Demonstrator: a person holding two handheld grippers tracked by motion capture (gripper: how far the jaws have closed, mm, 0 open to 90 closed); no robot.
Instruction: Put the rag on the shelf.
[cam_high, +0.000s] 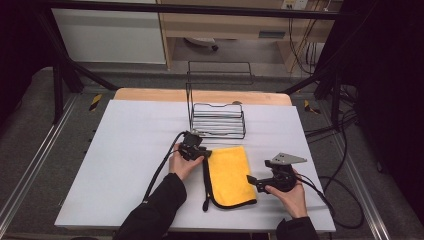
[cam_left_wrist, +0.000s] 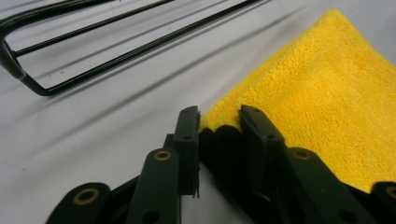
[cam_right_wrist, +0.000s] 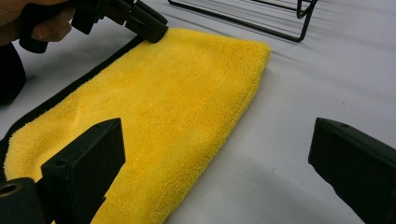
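A folded yellow microfibre cloth with black edging (cam_high: 229, 175) lies flat on the white tabletop (cam_high: 125, 150), near the middle and toward the near edge. The left tool (cam_left_wrist: 219, 119) sits at the cloth's far left corner, its jaws narrowed around the black-edged corner with a small gap left between them; the corner stands in that gap, and I cannot tell whether the pads actually press on it. In the high view the left tool (cam_high: 196, 149) is held low at that same corner by the person's left hand (cam_high: 182, 164). The right tool (cam_high: 252, 180) rests at the cloth's right edge, near its near end, with its jaws spread wide and holding nothing; the cloth lies just ahead of its left jaw. A black wire rack (cam_high: 218, 120) stands just beyond the cloth on the far side, close to the left tool. Black cables (cam_high: 162, 167) trail across the tabletop to the left of the cloth.
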